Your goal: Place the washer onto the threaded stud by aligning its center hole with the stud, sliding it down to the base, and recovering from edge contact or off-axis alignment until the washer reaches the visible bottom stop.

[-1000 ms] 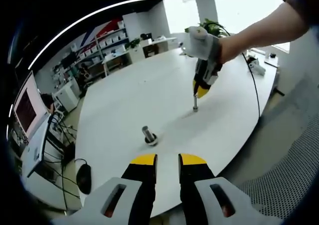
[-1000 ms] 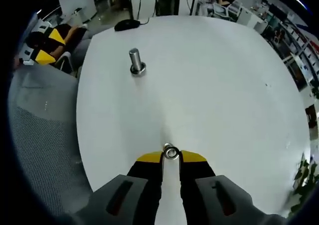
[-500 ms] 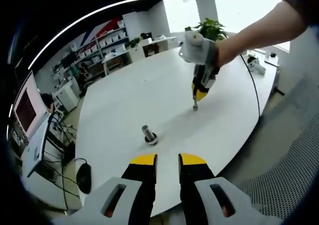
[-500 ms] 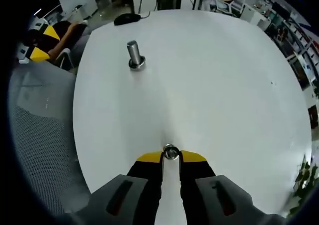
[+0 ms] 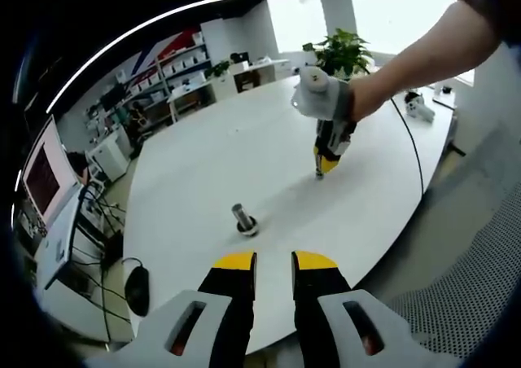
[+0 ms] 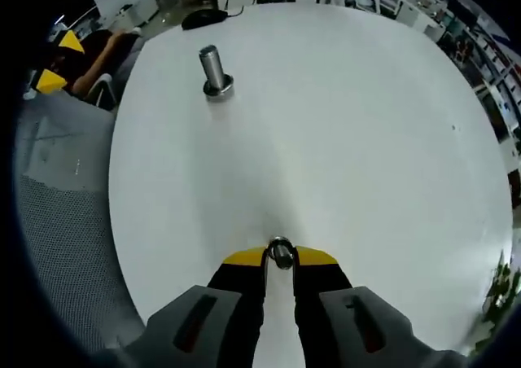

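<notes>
Right gripper (image 6: 279, 256): jaws closed on washer (image 6: 280, 251), held on edge between yellow tips, above white table (image 6: 350, 140). Threaded stud (image 6: 213, 68) upright on table at 11 o'clock from washer, well apart. Left gripper (image 5: 273, 262): jaws slightly parted, nothing between them, off near table edge. Stud at 11 o'clock from left tips in left gripper view; right gripper with washer at 1 o'clock, above table. Computer mouse (image 5: 137, 291) at 9 o'clock.

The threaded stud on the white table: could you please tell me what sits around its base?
A metal ring or flange circles the foot of the stud, resting on the white table. Whether it is a loose washer or part of the stud cannot be told; the tabletop beneath is covered.
</notes>
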`<action>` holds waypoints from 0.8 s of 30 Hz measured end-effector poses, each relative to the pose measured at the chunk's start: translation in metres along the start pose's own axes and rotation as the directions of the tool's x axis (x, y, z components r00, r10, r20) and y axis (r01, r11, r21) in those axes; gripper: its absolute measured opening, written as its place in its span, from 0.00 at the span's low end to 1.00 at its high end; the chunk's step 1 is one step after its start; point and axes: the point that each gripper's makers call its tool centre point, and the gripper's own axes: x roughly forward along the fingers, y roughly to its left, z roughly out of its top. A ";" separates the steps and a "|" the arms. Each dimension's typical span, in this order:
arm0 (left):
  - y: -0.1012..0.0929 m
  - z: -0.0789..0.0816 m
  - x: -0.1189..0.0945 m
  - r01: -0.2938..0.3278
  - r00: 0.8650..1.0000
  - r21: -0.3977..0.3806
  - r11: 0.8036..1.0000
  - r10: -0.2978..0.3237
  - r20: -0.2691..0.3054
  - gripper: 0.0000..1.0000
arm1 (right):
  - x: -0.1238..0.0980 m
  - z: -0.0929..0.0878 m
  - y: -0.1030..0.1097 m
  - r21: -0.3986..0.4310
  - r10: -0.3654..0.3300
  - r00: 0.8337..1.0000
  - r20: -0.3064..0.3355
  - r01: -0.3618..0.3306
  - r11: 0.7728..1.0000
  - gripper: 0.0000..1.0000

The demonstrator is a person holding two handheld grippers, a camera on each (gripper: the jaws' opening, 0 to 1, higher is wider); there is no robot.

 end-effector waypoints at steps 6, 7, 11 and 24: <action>0.000 -0.001 0.001 0.002 1.000 0.003 1.000 -0.002 -0.004 0.15 | 0.003 -0.001 0.002 -0.002 0.001 1.000 -0.001 -0.001 1.000 0.14; 0.000 -0.001 0.000 0.001 1.000 0.001 1.000 -0.001 -0.004 0.15 | 0.004 -0.001 0.004 -0.001 0.001 1.000 -0.001 -0.001 1.000 0.14; 0.000 -0.001 0.001 0.003 1.000 0.002 1.000 -0.003 -0.006 0.15 | 0.004 -0.001 0.004 0.010 0.003 1.000 0.008 -0.004 1.000 0.14; 0.000 -0.002 0.001 0.003 1.000 0.003 1.000 -0.003 -0.013 0.15 | 0.003 -0.004 0.003 0.045 -0.006 1.000 0.030 0.004 0.999 0.16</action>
